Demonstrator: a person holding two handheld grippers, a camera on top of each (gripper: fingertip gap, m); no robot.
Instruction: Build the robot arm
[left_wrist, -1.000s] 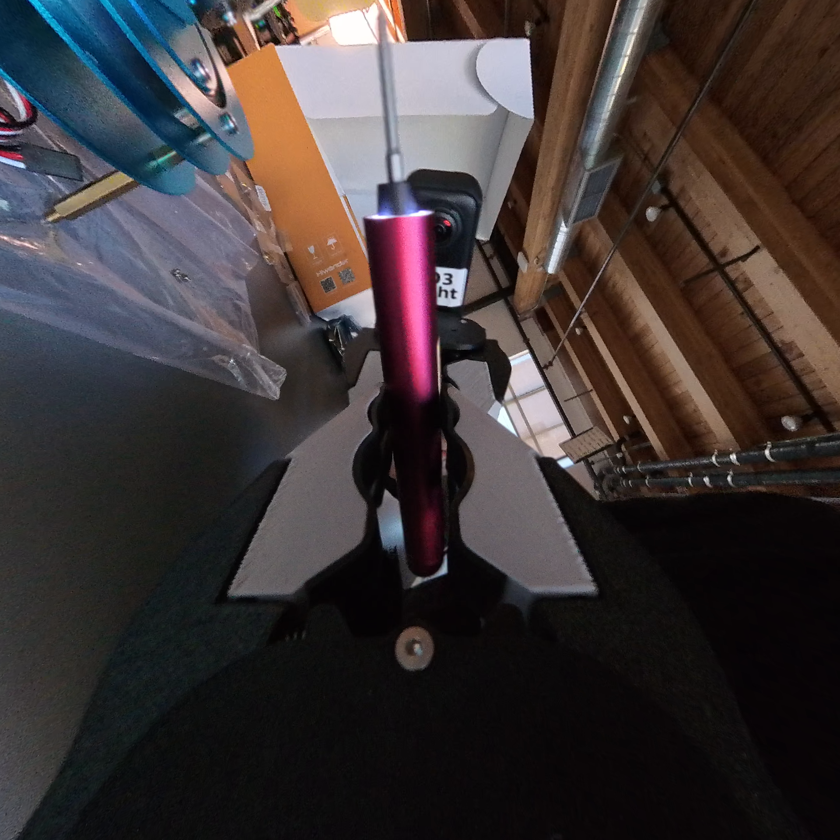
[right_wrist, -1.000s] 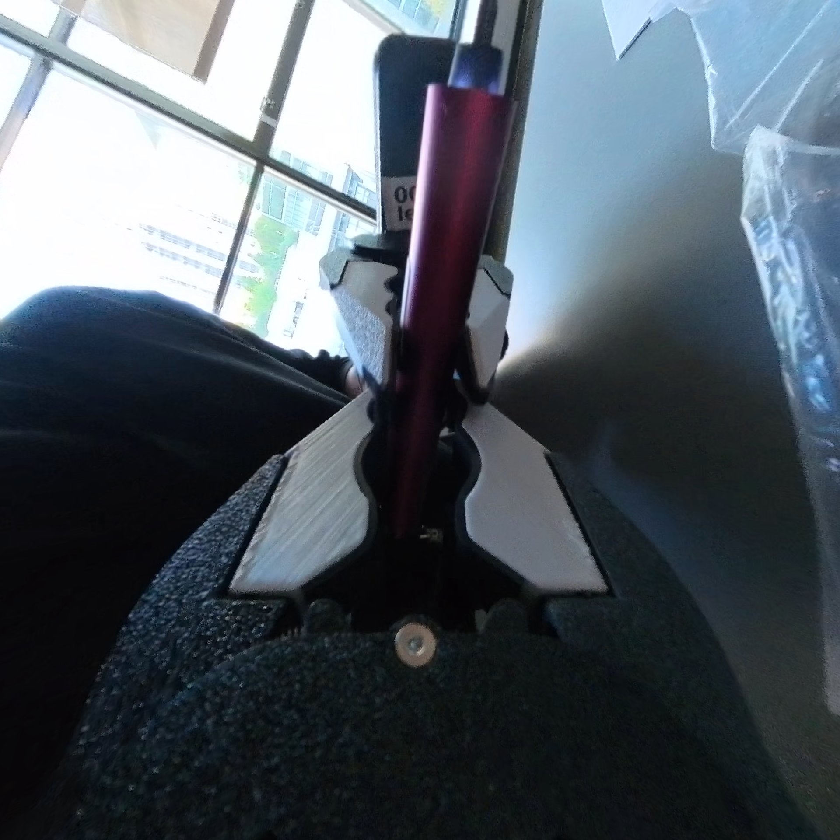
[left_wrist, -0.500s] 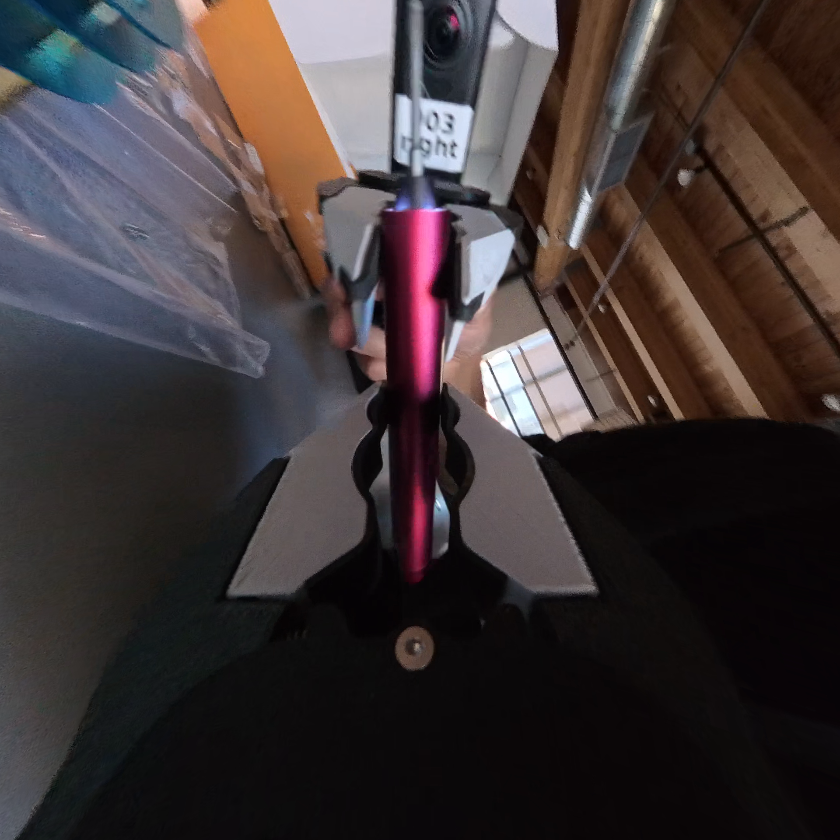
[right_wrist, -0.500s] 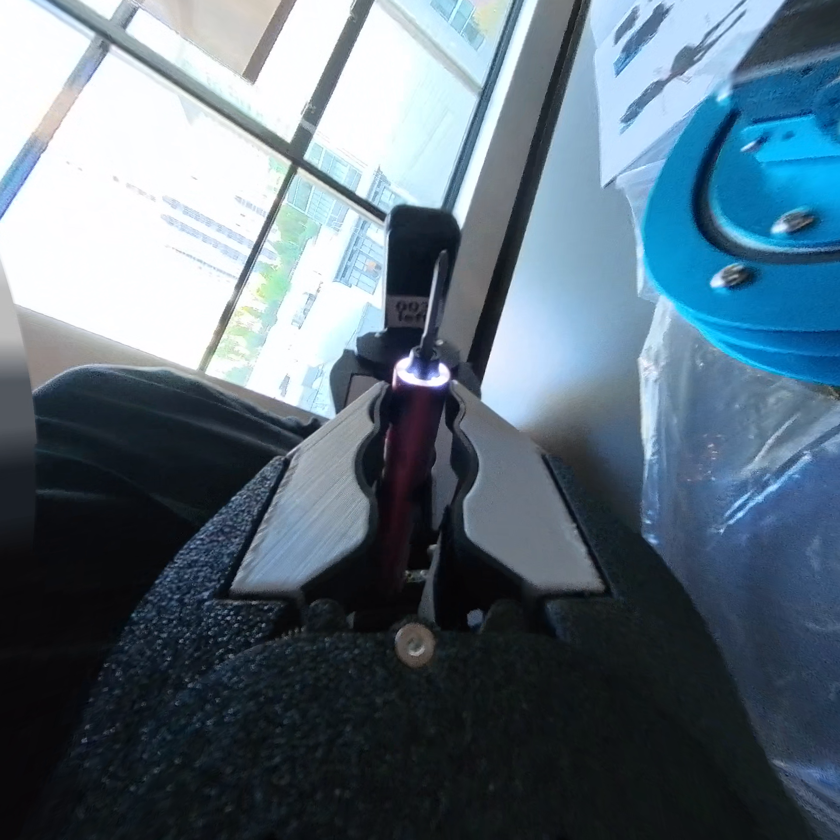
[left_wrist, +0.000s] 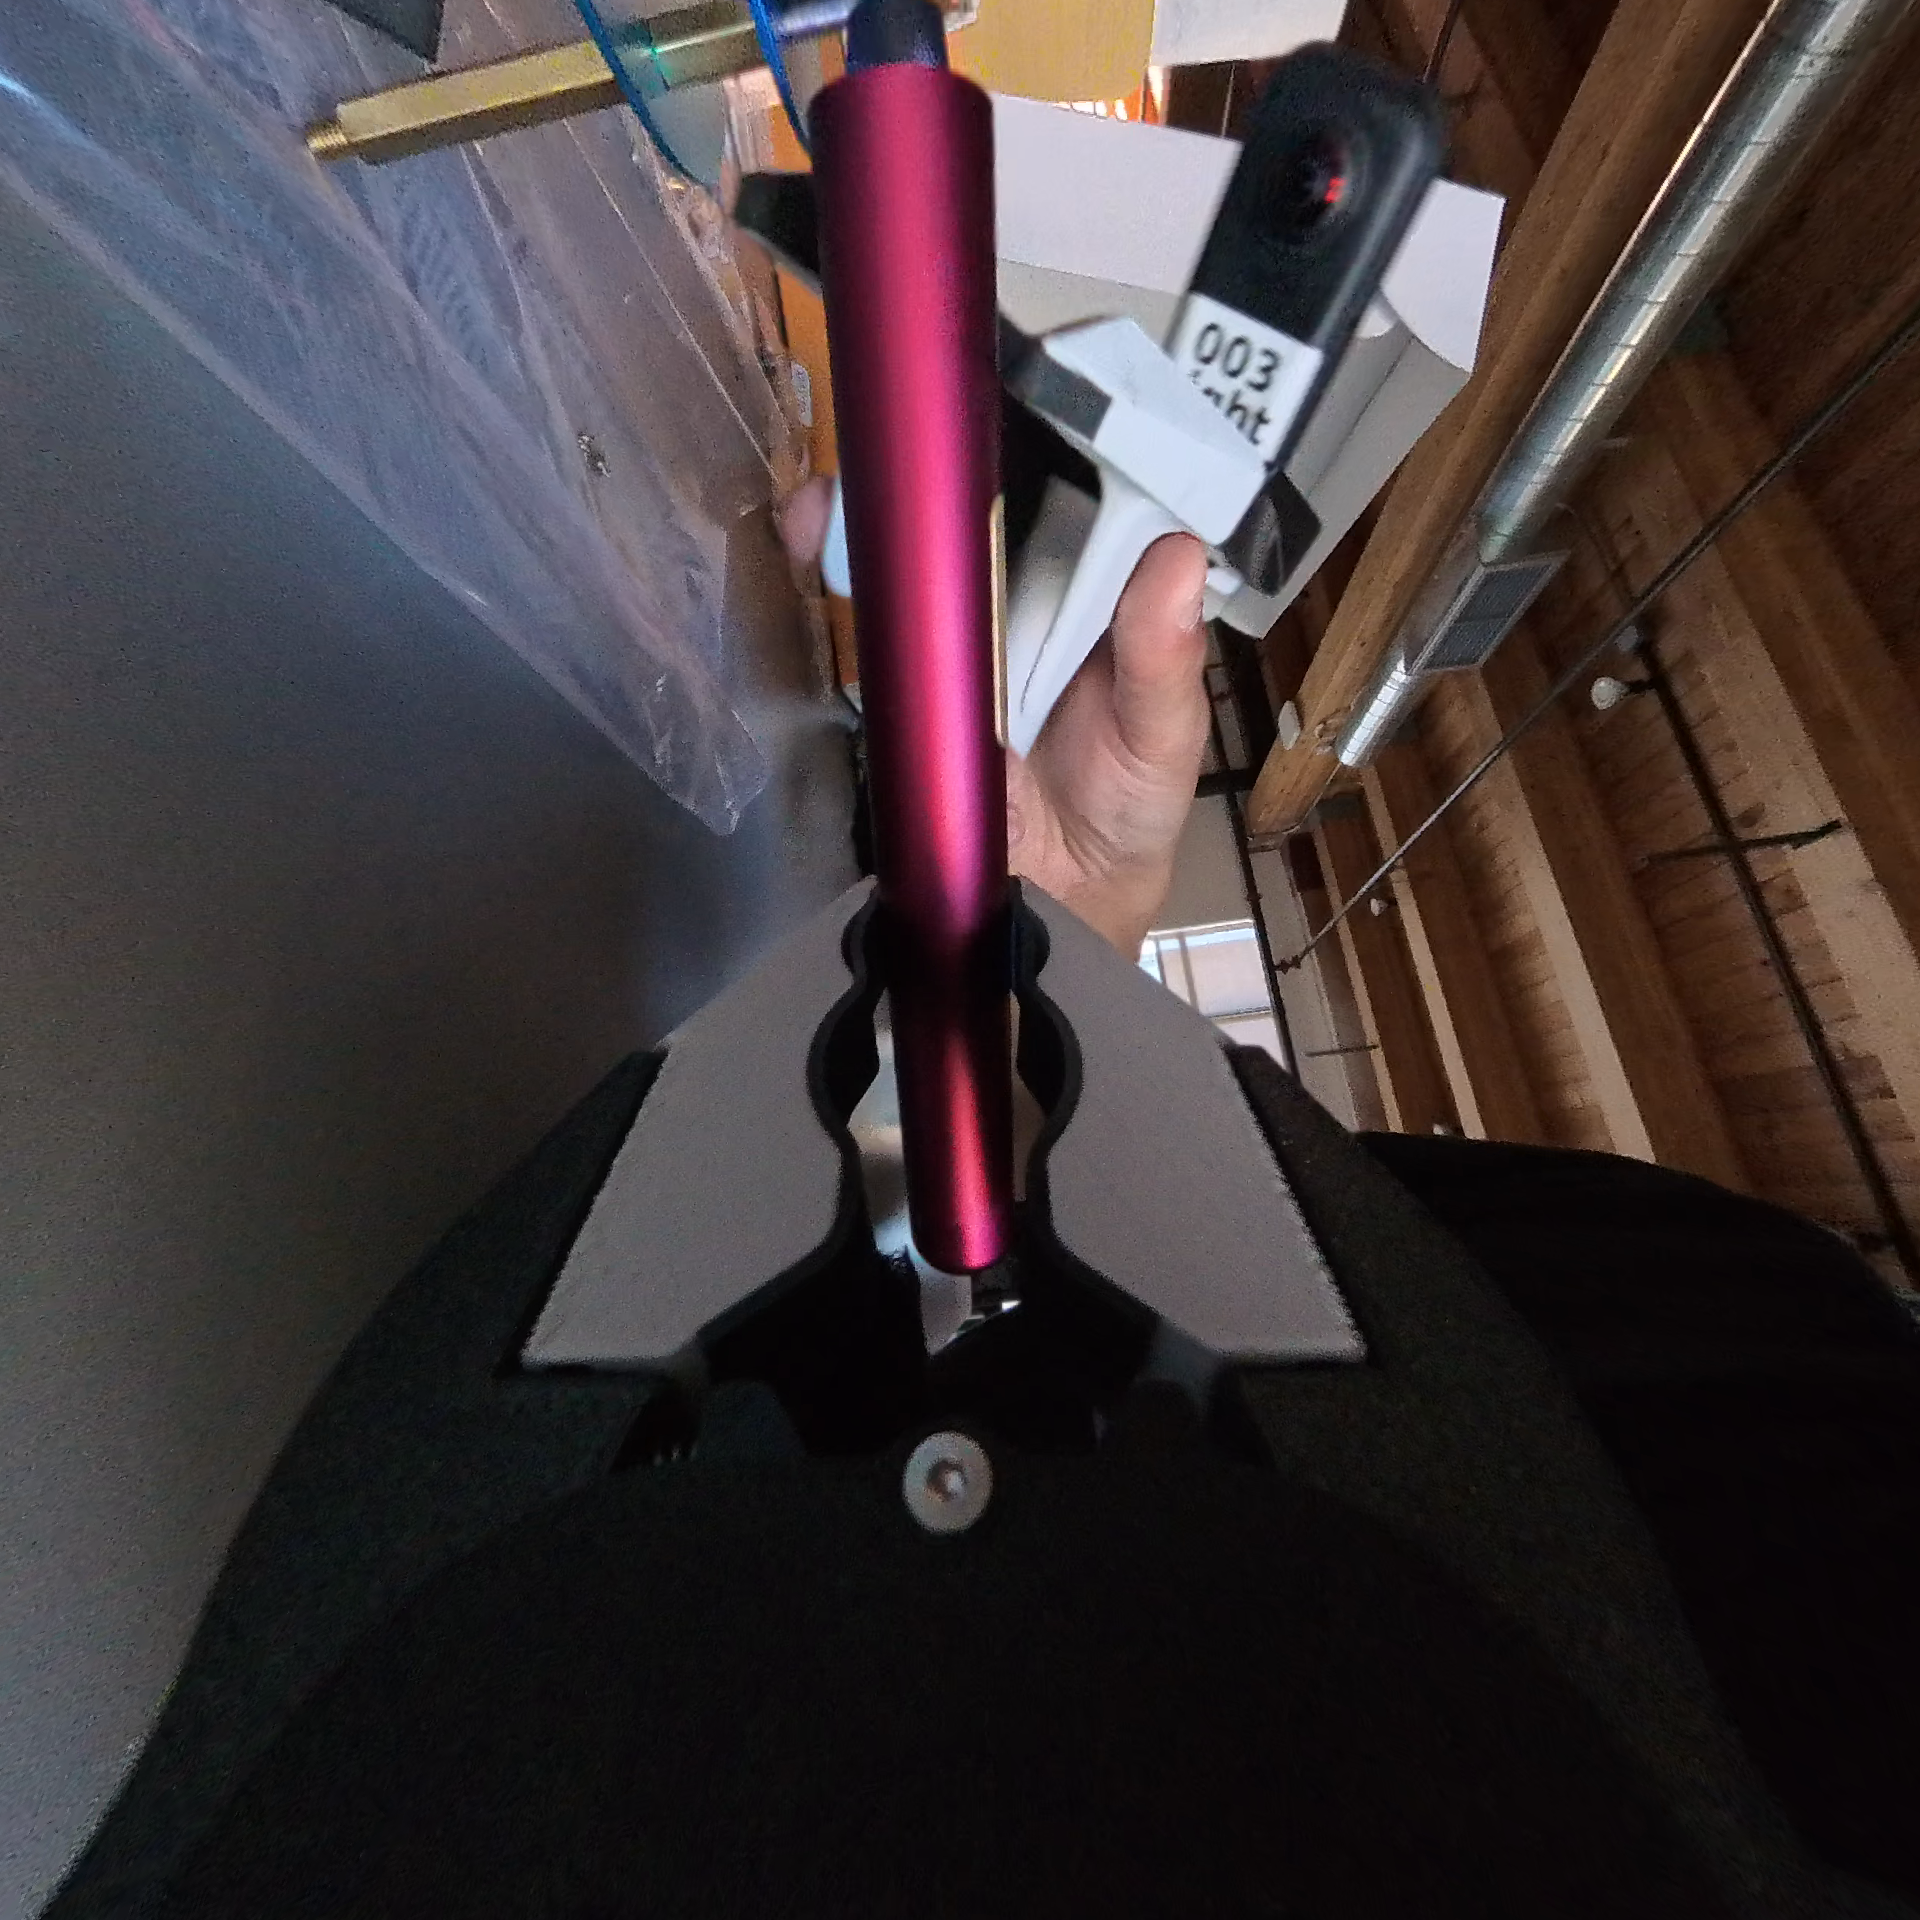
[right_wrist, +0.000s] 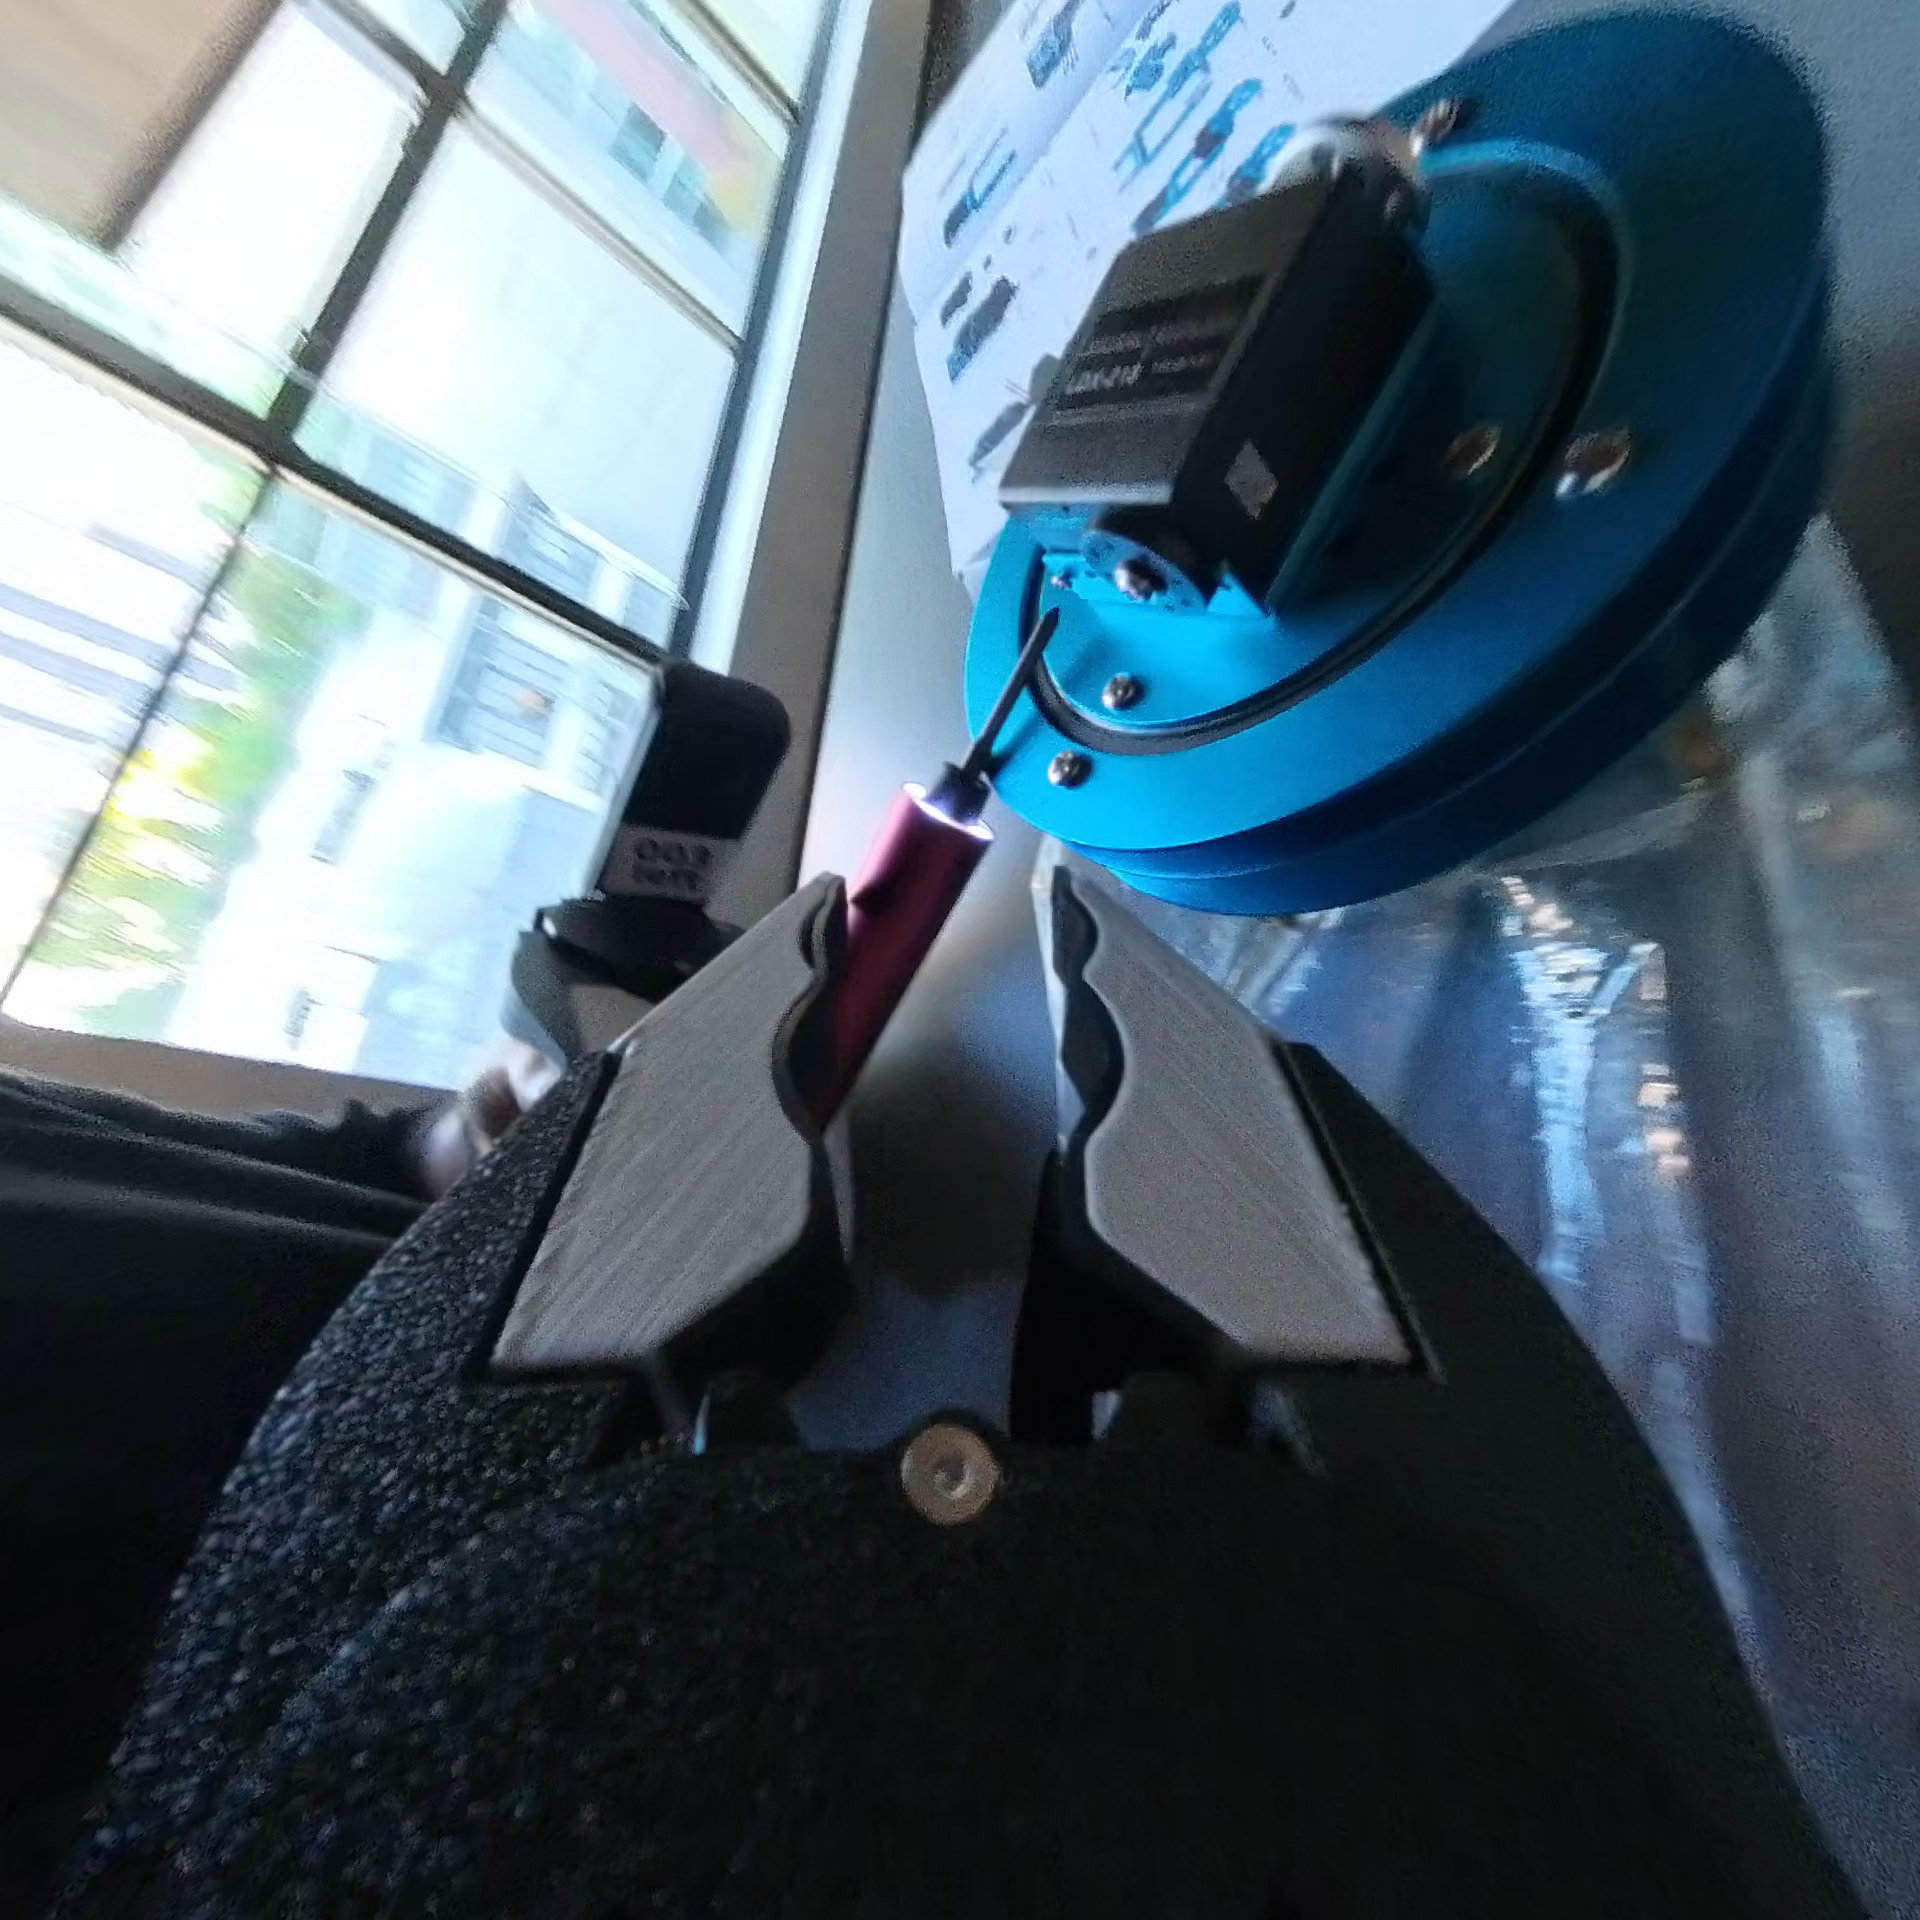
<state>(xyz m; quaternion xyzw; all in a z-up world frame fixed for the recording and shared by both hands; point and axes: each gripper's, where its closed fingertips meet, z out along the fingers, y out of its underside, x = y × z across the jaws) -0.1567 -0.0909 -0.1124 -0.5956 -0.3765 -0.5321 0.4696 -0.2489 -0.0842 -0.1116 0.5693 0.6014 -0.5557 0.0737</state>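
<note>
My left gripper (left_wrist: 940, 904) is shut on a magenta screwdriver (left_wrist: 914, 520) that points forward along the fingers. In the right wrist view the screwdriver (right_wrist: 894, 914) shows just past my left finger, its lit end and thin bit (right_wrist: 1013, 686) aimed at a blue round base (right_wrist: 1455, 727) carrying a black servo block (right_wrist: 1216, 353). My right gripper (right_wrist: 943, 883) is open and empty, apart from the screwdriver. It also shows in the left wrist view (left_wrist: 1122, 436), held in a hand (left_wrist: 1122, 748) to the right of the screwdriver.
Clear plastic bags (left_wrist: 416, 364) lie on the grey table, also under the base (right_wrist: 1558, 1039). A brass standoff (left_wrist: 520, 99) sticks out at the top left. A printed sheet (right_wrist: 1039, 135) lies behind the base. A white and orange box (left_wrist: 1091, 187) stands beyond. Windows (right_wrist: 312, 520) are at left. There is about 9 cm between the tips of the two grippers.
My right gripper has opened, let go of the screwdriver and moved aside. My left gripper keeps hold of it, and the bit now points at the blue base.
</note>
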